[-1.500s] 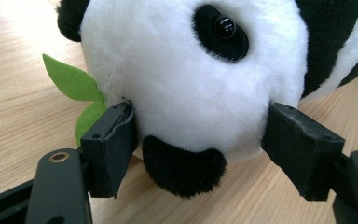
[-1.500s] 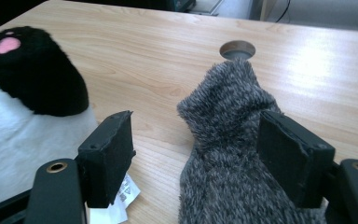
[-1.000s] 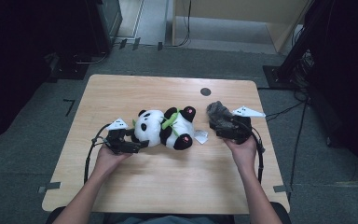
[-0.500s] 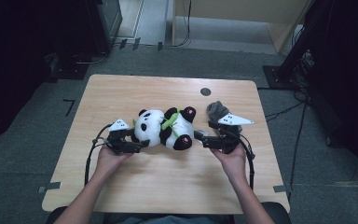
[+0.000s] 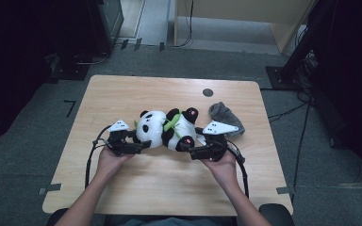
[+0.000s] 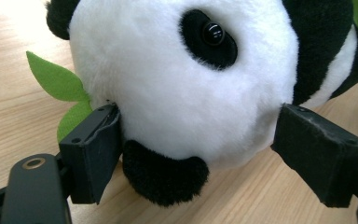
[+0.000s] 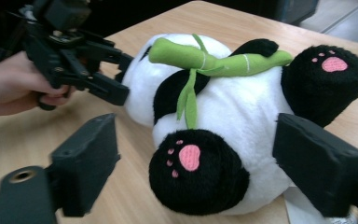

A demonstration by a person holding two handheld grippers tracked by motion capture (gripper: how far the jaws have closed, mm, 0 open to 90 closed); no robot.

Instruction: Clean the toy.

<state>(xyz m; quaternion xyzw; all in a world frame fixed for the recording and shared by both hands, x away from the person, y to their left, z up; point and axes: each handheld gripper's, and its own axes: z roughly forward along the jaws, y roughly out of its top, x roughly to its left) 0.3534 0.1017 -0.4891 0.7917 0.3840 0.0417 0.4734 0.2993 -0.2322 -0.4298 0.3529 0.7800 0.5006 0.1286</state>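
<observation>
On the table (image 5: 122, 188), black-and-white plush panda (image 5: 167, 128), pink paws, green bamboo.

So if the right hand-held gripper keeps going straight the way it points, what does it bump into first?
Probably the toy panda. The right hand-held gripper points at its bottom end with open jaws, and the black foot with the pink paw lies nearest between them. Depth is hard to judge, so that foot is a best guess.

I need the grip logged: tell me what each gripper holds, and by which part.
The left gripper clamps the plush panda by its head, fingers on both sides. The right gripper holds nothing: it stands open around the panda's lower foot, not touching.
</observation>
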